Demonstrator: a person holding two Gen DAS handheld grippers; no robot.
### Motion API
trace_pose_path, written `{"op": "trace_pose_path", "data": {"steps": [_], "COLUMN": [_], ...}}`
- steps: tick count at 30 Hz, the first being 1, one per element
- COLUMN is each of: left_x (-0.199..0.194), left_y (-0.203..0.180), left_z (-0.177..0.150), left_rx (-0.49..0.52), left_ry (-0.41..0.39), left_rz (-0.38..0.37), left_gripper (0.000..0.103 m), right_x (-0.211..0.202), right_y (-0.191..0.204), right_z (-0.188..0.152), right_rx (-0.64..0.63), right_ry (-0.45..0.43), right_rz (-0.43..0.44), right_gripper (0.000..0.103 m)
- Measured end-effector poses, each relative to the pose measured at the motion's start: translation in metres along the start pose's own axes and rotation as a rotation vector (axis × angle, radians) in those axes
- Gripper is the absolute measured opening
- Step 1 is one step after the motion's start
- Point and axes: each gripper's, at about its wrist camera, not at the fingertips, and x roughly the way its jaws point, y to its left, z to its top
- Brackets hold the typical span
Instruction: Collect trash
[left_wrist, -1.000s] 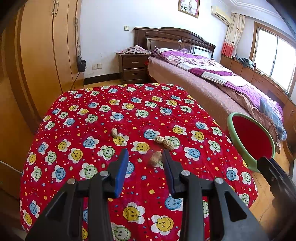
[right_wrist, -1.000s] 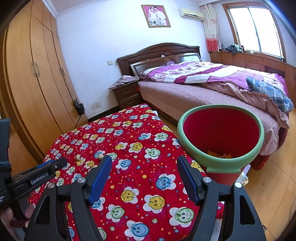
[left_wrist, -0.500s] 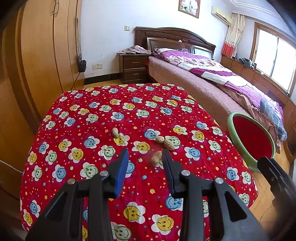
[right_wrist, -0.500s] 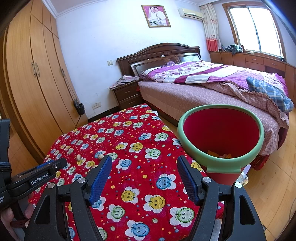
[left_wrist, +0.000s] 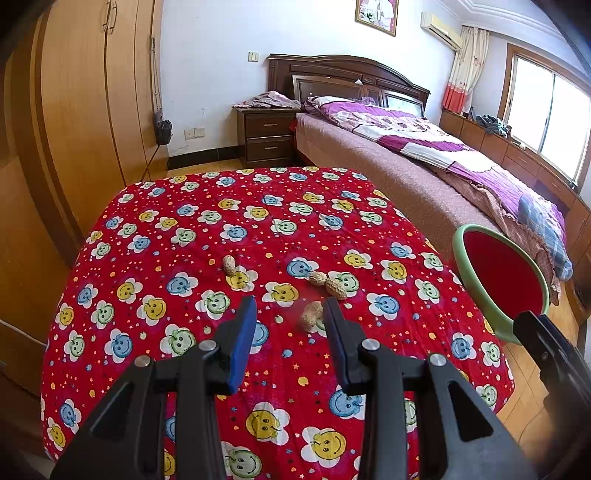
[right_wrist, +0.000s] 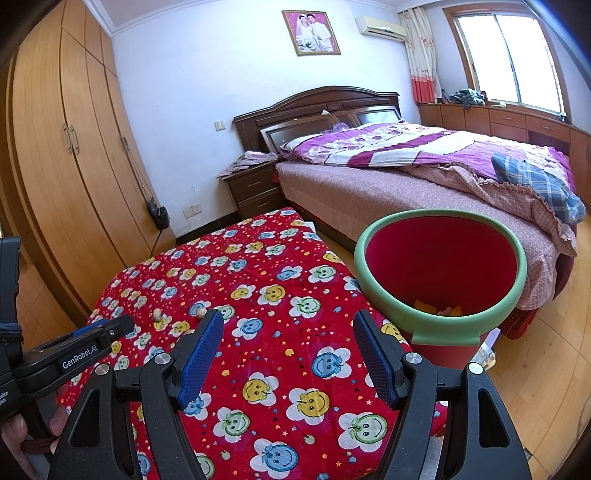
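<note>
While I look along the left gripper (left_wrist: 290, 321), I see it held low over the desk (left_wrist: 155, 258), tilted down, its jaws parted wide with nothing between the pads. The nearest peanut shell (left_wrist: 311, 316) lies on the red cloth just ahead, close beside the right-hand pad. 2 more shells (left_wrist: 330, 284) sit touching each other a little farther on, and 1 lone shell (left_wrist: 229, 264) lies off to the left, apart from the rest.

My right gripper (right_wrist: 288, 343) hangs above the near right part of the desk, jaws spread wide and holding nothing. The trash bin (right_wrist: 424, 321) stands on the floor just beside the desk's right edge, its green rim facing me, with orange scraps at its bottom. Bare cloth lies between the shells and that edge. The bed (right_wrist: 388, 188) runs behind the bin, with a strip of wooden floor between.
</note>
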Motion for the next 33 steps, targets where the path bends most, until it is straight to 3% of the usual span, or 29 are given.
{"op": "trace_pose_path", "data": {"steps": [33], "left_x": [-0.017], "left_y": [0.005], "left_z": [0.002], "left_rx": [-0.009], "left_ry": [-0.038], "left_rz": [-0.003], "left_gripper": [0.037], "right_x": [-0.009], "right_y": [0.01], "right_z": [0.004], "right_rx": [-0.018], "right_ry": [-0.021], "right_rz": [0.003], "right_gripper": [0.074]}}
